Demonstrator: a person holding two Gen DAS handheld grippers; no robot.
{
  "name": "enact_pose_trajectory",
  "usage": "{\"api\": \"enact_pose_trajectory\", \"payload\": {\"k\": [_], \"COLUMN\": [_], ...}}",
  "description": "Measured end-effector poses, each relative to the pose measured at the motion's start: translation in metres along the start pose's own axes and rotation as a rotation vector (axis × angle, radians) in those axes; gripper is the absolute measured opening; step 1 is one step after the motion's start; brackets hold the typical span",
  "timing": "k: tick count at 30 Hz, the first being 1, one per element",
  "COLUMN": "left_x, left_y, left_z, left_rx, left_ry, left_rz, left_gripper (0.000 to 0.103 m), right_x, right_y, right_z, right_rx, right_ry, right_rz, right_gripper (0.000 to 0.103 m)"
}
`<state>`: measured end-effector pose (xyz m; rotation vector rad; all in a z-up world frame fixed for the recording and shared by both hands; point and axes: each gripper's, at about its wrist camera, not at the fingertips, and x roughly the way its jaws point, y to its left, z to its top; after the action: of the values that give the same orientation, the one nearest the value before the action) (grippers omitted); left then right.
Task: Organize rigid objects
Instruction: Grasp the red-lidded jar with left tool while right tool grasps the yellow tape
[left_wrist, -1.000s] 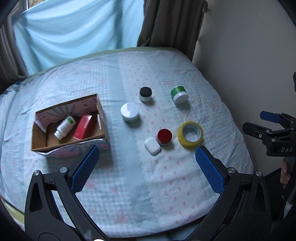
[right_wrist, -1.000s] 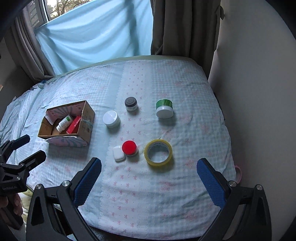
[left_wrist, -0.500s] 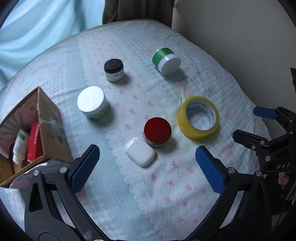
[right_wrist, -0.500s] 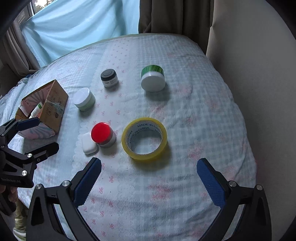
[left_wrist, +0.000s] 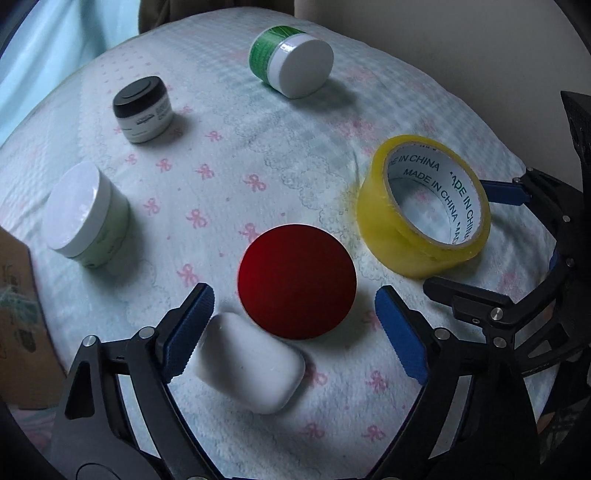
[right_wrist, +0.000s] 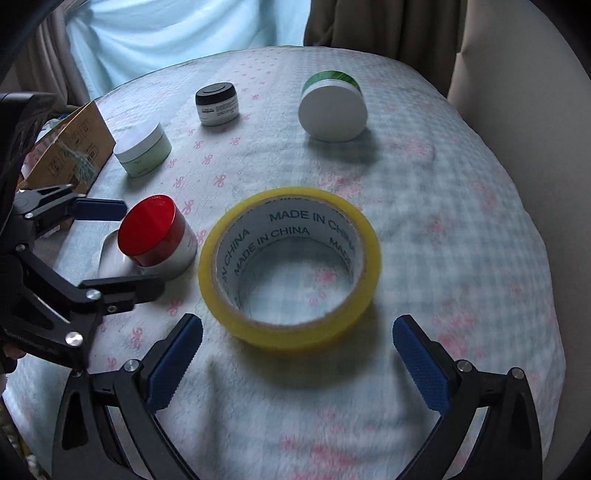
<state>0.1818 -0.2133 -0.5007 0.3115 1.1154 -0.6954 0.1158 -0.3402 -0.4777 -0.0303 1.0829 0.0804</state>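
Note:
My left gripper (left_wrist: 295, 328) is open, low over the bed, its jaws on either side of a red-lidded jar (left_wrist: 297, 280) and a white earbud case (left_wrist: 251, 369). My right gripper (right_wrist: 297, 354) is open, just short of a yellow tape roll (right_wrist: 291, 269); the roll also shows in the left wrist view (left_wrist: 424, 206). The red-lidded jar (right_wrist: 155, 230) stands left of the roll. A white-lidded pale green jar (left_wrist: 86, 218), a black-lidded jar (left_wrist: 144, 109) and a green jar with a white lid (left_wrist: 291, 61) stand farther back.
A cardboard box (right_wrist: 70, 147) stands at the left on the patterned bedspread (right_wrist: 443, 221). A beige wall (right_wrist: 517, 74) runs along the bed's right side, with curtains (right_wrist: 369, 26) behind. The left gripper (right_wrist: 92, 251) shows in the right wrist view.
Both grippers have come down and forward toward the objects. The left one now straddles the red-lidded jar and white case; the right one has closed in on the tape roll. Both stayed open.

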Motion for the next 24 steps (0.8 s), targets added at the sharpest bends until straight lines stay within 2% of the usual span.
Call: {"api": "enact_pose_trajectory", "payload": {"k": [2, 4, 8, 10, 13, 17, 24], "left_x": [0.005, 0.008, 0.009, 0.009, 0.008, 0.006, -0.009], "left_y": [-0.001, -0.002, -0.005, -0.002, 0.002, -0.001, 0.003], "left_z": [0.003, 0.005, 0.008, 0.009, 0.011, 0.01, 0.008], "left_rx": [0.009, 0.017, 0.046, 0.047, 0.026, 0.034, -0.021], "left_ry": [0.001, 0.003, 0.011, 0.012, 0.015, 0.015, -0.002], "left_rz": [-0.002, -0.021, -0.018, -0.012, -0.038, -0.019, -0.033], "left_gripper": [0.081, 0.071, 0.062, 0.051, 0.051, 0.051, 0.051], "right_x": [0.006, 0.009, 0.014, 0.015, 0.018, 0.018, 0.015], "right_y": [0.001, 0.001, 0.003, 0.006, 0.007, 0.006, 0.007], "right_z": [0.002, 0.006, 0.013, 0.017, 0.021, 0.02, 0.023], "right_rx": [-0.023, -0.043, -0.1, -0.13, -0.151, -0.14, -0.114], "right_ry": [-0.014, -0.035, -0.054, -0.058, -0.056, -0.056, -0.053], "right_rz": [0.002, -0.008, 0.003, 0.004, 0.016, 0.023, 0.019], "right_gripper": [0.103, 0.102, 0.102, 0.099, 0.097, 0.096, 0.096]}}
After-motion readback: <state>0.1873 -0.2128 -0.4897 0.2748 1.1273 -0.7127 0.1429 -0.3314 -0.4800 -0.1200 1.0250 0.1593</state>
